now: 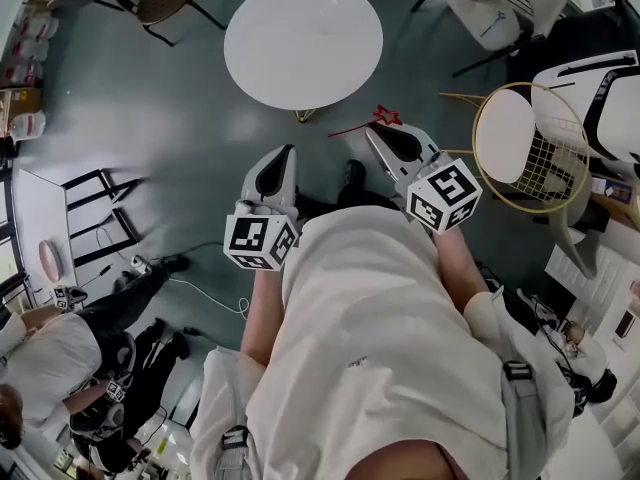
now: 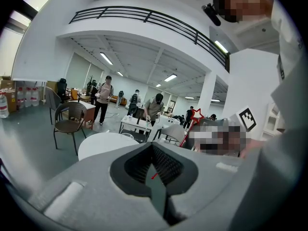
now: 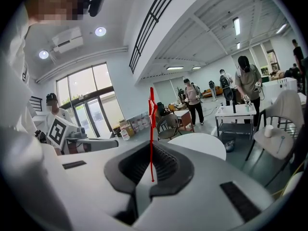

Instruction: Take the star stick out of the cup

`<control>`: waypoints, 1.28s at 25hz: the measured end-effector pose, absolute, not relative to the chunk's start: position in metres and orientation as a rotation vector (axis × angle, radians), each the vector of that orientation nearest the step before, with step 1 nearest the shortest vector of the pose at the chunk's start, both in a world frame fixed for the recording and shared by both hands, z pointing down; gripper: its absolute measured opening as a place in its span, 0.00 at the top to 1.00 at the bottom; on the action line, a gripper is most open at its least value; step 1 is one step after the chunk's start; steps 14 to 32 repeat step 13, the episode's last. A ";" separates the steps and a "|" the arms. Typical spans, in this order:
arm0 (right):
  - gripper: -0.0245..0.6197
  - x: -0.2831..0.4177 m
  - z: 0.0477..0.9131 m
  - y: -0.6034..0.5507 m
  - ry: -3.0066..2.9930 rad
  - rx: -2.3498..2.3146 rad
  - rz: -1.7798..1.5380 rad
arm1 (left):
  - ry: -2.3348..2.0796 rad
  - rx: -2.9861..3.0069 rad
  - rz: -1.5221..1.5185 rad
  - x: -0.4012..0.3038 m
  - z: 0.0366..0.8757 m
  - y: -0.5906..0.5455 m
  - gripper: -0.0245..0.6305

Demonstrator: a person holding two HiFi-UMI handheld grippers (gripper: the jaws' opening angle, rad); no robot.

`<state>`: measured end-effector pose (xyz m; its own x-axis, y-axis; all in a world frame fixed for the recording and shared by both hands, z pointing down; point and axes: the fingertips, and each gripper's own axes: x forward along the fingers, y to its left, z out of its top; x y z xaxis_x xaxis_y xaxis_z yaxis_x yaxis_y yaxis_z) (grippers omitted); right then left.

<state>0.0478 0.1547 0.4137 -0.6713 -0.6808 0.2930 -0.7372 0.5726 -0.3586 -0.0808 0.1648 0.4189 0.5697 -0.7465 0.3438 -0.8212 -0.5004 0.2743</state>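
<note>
While the person stands over a grey floor (image 1: 170,118), the right gripper (image 3: 150,165) has its jaws closed on the star stick (image 3: 151,129). In the right gripper view the thin red stick rises straight up from between the dark ribbed pads, and its lower end sits in the narrow gap where the jaws meet. The star at the top is turned edge-on there.

From the head view the stick (image 1: 384,118) lies across the tips of the right gripper (image 1: 380,140), with the red star just beyond the tips and the thin shaft reaching out to the left. It is held in the air above the floor, near the lower edge of the round white table (image 1: 300,38) and apart from it.

The left gripper (image 2: 153,165) shows its jaws together. A tiny red fleck sits on the line where they meet, and I cannot tell what it is. In its view the star (image 2: 197,115) appears to the right, beside the other gripper.

In the head view the left gripper (image 1: 286,158) is beside the right one, both pointing away from the person's white clothing (image 1: 380,338). Each carries its marker cube (image 1: 445,196). A round wire-framed side table (image 1: 555,168) stands to the right.
</note>
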 end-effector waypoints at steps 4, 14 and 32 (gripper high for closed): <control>0.94 0.049 0.416 0.153 -2.671 1.214 0.696 | -1.266 2.400 0.251 -0.080 0.420 0.166 0.95; 0.94 0.050 0.415 0.154 -2.658 1.237 0.710 | -1.268 2.383 0.258 -0.085 0.423 0.168 0.95; 0.94 0.050 0.415 0.154 -2.658 1.237 0.710 | -1.268 2.383 0.258 -0.085 0.423 0.168 0.95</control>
